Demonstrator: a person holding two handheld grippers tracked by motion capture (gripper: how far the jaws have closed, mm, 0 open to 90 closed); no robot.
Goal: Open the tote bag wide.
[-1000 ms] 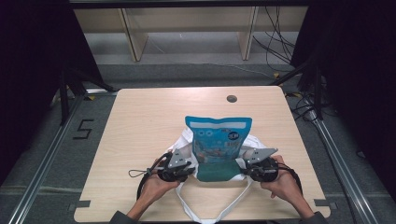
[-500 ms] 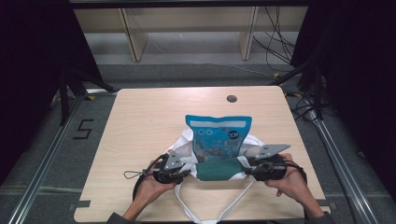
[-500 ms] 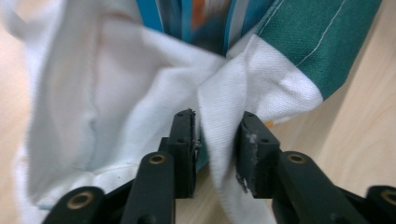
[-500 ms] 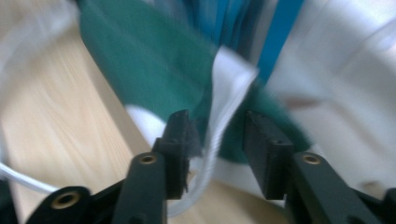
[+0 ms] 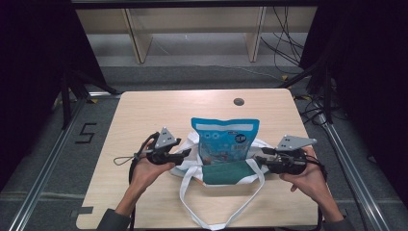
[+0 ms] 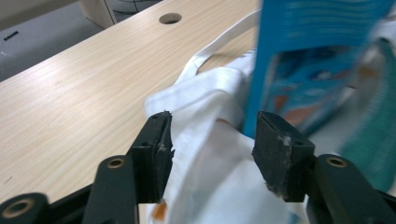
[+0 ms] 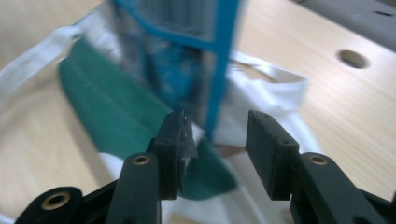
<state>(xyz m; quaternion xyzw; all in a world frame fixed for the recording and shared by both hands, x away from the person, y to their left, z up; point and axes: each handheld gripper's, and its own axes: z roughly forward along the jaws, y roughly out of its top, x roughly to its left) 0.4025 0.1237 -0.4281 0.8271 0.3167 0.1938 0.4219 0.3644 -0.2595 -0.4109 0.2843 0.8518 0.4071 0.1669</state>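
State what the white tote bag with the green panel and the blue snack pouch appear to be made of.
White tote bag with green panel: likely woven cloth, matte; it creases softly and has flat webbing straps. Blue printed snack pouch: probably plastic film, slightly glossy, with a flat sealed top edge.

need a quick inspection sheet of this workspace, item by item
surface: light wooden table, one round hole near the far edge
job's things: blue snack bag standing partly inside a white tote bag with a green panel, straps trailing toward the person
clutter: nothing seen
grippers: left tongs open, white cloth between the jaws; right tongs open at the tote's other side, beside the blue bag's edge
cables: thin cable looping from the left tongs; more cables on the floor beyond the table
surroundings: wooden shelf legs behind the table, a "5" mark on the floor at left
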